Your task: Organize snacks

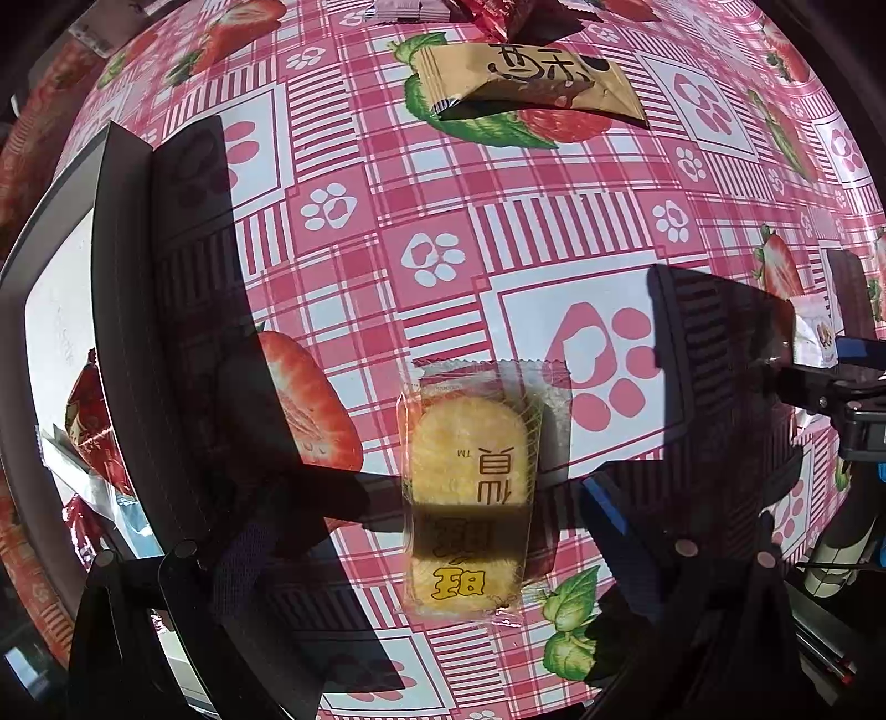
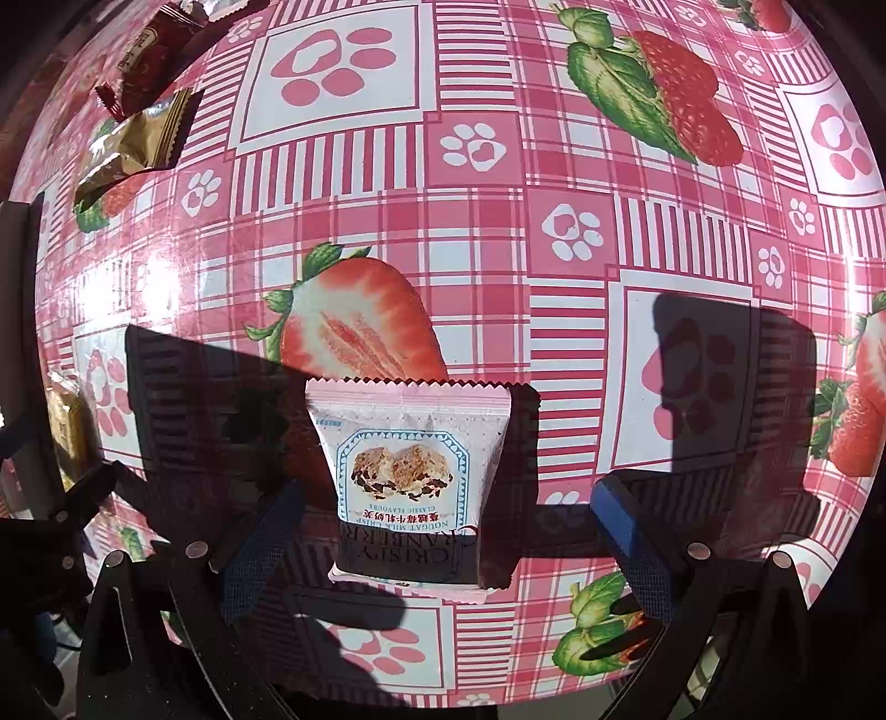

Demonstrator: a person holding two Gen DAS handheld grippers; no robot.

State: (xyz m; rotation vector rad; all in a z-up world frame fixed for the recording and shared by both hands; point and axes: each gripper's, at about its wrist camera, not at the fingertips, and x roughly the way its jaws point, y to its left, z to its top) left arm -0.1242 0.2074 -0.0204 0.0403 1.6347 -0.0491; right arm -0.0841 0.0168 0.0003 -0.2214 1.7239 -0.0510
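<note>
In the left wrist view a clear packet of yellow rice crackers (image 1: 470, 487) lies on the strawberry tablecloth between the fingers of my open left gripper (image 1: 437, 531). In the right wrist view a pink and white nougat crisp packet (image 2: 410, 476) lies between the fingers of my open right gripper (image 2: 443, 531). Neither packet is touched by the pads. A tan packet with dark characters (image 1: 526, 77) lies farther away. The right gripper's body (image 1: 847, 399) shows at the right edge of the left wrist view.
A dark-rimmed white tray (image 1: 119, 288) stands at the left and holds red packets (image 1: 91, 421). Red packets (image 1: 493, 14) lie at the far edge. In the right wrist view a gold packet (image 2: 133, 144) and a red packet (image 2: 147, 61) lie at upper left.
</note>
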